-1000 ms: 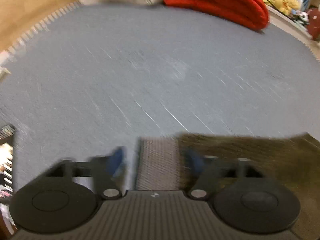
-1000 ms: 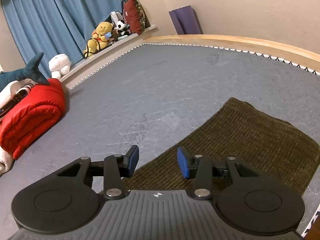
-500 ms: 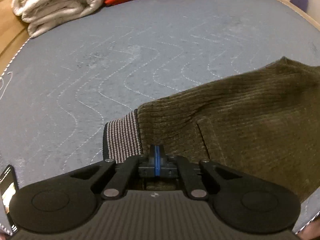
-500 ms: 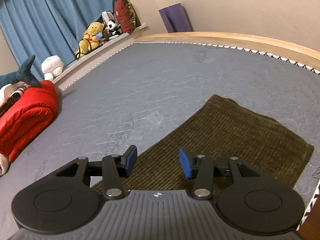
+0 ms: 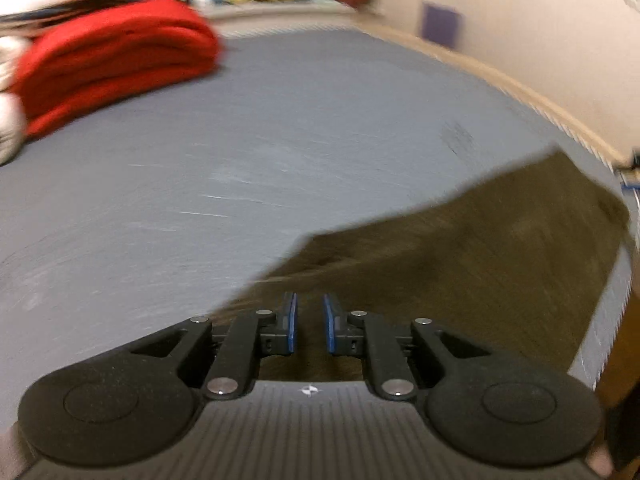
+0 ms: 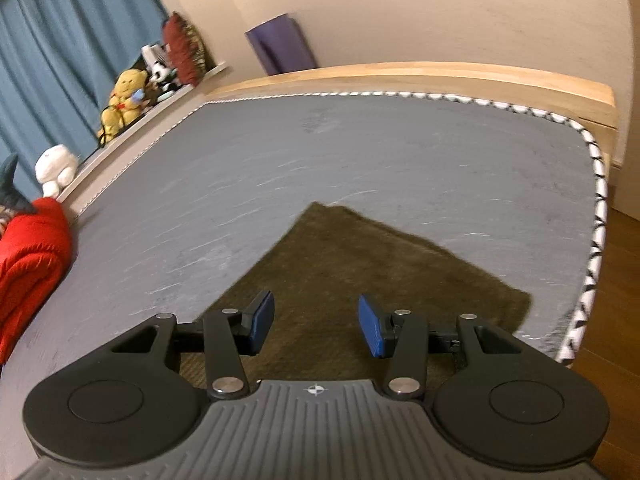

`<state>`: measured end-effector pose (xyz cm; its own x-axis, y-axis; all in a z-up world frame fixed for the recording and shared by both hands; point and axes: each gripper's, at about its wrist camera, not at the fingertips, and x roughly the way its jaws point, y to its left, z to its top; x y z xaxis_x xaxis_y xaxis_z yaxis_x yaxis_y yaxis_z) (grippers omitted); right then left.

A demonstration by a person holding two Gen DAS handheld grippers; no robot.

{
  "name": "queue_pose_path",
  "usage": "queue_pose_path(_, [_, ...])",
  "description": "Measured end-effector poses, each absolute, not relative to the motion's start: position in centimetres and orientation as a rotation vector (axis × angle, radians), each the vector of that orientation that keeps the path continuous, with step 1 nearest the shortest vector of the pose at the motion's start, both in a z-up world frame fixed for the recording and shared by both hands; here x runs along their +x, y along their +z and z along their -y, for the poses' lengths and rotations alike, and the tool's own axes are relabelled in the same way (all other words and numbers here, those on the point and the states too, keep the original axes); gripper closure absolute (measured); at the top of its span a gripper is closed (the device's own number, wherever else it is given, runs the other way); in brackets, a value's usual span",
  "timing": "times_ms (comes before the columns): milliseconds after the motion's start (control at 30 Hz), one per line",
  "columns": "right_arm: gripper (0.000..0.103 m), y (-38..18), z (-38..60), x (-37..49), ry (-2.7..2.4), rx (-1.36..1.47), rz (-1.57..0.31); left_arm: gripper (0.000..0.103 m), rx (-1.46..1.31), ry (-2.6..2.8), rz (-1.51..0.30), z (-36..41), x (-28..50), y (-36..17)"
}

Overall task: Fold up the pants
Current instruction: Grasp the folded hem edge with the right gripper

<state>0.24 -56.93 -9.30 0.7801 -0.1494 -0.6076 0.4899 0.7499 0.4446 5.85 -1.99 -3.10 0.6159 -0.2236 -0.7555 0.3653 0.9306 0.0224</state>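
Observation:
The olive-brown corduroy pants (image 5: pixel 472 248) lie folded flat on the grey bed cover (image 5: pixel 280 128), near the bed's corner. In the left wrist view, which is blurred, my left gripper (image 5: pixel 308 320) hovers over the near end of the pants with a narrow gap between its blue pads and nothing held. In the right wrist view the pants (image 6: pixel 360 264) stretch ahead as a rectangle. My right gripper (image 6: pixel 316 322) is open wide and empty above their near part.
A folded red blanket (image 5: pixel 108 64) lies at the far left of the bed, also in the right wrist view (image 6: pixel 28 264). Stuffed toys (image 6: pixel 124 100) sit on a ledge by blue curtains. The bed's patterned edge (image 6: pixel 592 264) and wooden frame (image 6: pixel 400 76) are at right.
My left gripper was shut on the pants' waistband half a second ago; it has now let go, its jaws are slightly apart, and it has swung right. My right gripper stayed open and rose a little.

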Motion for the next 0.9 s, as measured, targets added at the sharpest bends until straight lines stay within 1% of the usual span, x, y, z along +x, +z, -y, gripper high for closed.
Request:
queue_pose_path(33, [0.054,-9.5,57.6,-0.1,-0.382,0.637,-0.577,0.093,0.209,-0.376,-0.866,3.4,6.5,-4.0])
queue_pose_path(100, [0.054,-10.1,59.0,-0.8,-0.402,0.651,-0.577,0.096,0.279,-0.391,-0.876,5.2,7.6,-6.5])
queue_pose_path(133, [0.054,-10.5,59.7,-1.1,-0.413,0.662,-0.581,0.101,0.318,-0.341,-0.888,5.3,8.8,-8.0])
queue_pose_path(200, [0.054,-11.4,61.1,-1.6,-0.432,0.684,-0.595,0.1,0.253,-0.279,-0.928,4.1,11.2,-9.9])
queue_pose_path(233, [0.054,-11.9,61.9,-1.9,-0.442,0.695,-0.605,0.1,0.2,-0.259,-0.928,4.0,11.7,-9.9])
queue_pose_path(300, [0.053,-13.0,63.2,-2.2,-0.451,0.724,-0.626,0.1,0.183,-0.202,-0.93,4.8,12.3,-9.5])
queue_pose_path(467, [0.049,-15.0,65.7,-3.0,-0.477,0.803,-0.651,0.1,0.278,-0.127,-0.928,6.8,12.7,-9.2])
queue_pose_path(500, [0.048,-15.3,66.0,-3.0,-0.478,0.82,-0.654,0.097,0.255,-0.122,-0.933,6.1,12.5,-8.9])
queue_pose_path(533, [0.046,-15.6,66.3,-3.1,-0.476,0.834,-0.656,0.088,0.225,-0.119,-0.931,6.0,12.1,-8.2])
queue_pose_path(567, [0.046,-15.9,66.7,-3.3,-0.473,0.85,-0.657,0.073,0.208,-0.12,-0.921,5.7,11.8,-7.4])
queue_pose_path(633, [0.041,-16.5,67.1,-3.3,-0.457,0.898,-0.668,0.057,0.201,-0.122,-0.88,5.8,11.1,-6.1])
queue_pose_path(800, [0.04,-16.9,67.3,-3.7,-0.443,0.958,-0.651,0.057,0.182,-0.176,-0.814,6.8,9.0,-4.0])
queue_pose_path(900, [0.04,-17.2,67.4,-3.4,-0.422,0.998,-0.642,0.052,0.207,-0.227,-0.801,7.9,8.0,-3.6])
